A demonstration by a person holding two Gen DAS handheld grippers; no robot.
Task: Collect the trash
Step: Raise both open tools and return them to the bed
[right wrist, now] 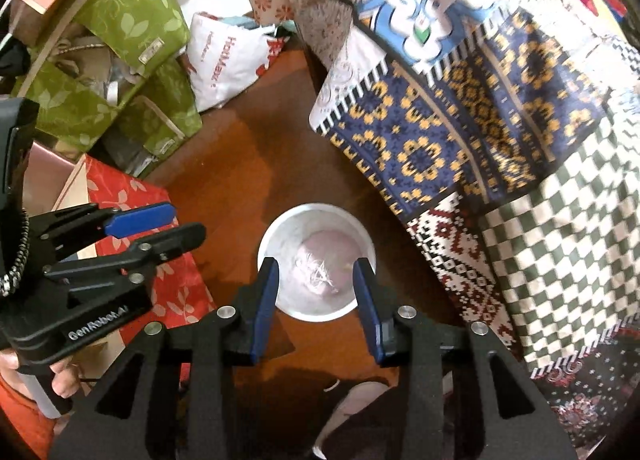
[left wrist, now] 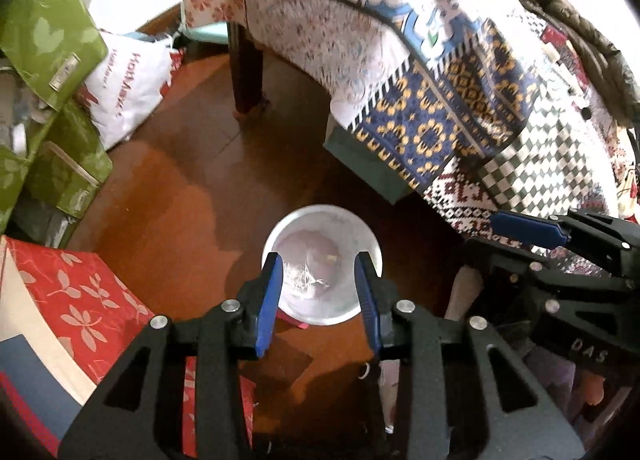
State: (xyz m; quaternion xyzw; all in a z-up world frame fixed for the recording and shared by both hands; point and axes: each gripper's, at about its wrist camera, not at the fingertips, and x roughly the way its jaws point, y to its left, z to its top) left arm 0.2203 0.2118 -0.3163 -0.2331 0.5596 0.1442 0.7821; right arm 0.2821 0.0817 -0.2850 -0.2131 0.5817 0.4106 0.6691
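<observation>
A white round trash bin (left wrist: 322, 264) lined with a clear plastic bag stands on the brown wood floor; it also shows in the right wrist view (right wrist: 316, 262). Crumpled clear trash (left wrist: 306, 280) lies at its bottom. My left gripper (left wrist: 320, 260) is open and empty, held above the bin mouth. My right gripper (right wrist: 316, 266) is open and empty, also above the bin. Each gripper shows in the other's view: the right one (left wrist: 532, 226) at the right edge, the left one (right wrist: 160, 224) at the left edge.
A table under a patchwork cloth (left wrist: 420, 72) hangs over the right side, with a dark table leg (left wrist: 246, 68). Green patterned bags (left wrist: 48, 20), a white HotMaxx bag (left wrist: 128, 88) and a red patterned box (left wrist: 76, 300) crowd the left. A foot (right wrist: 360, 412) is below.
</observation>
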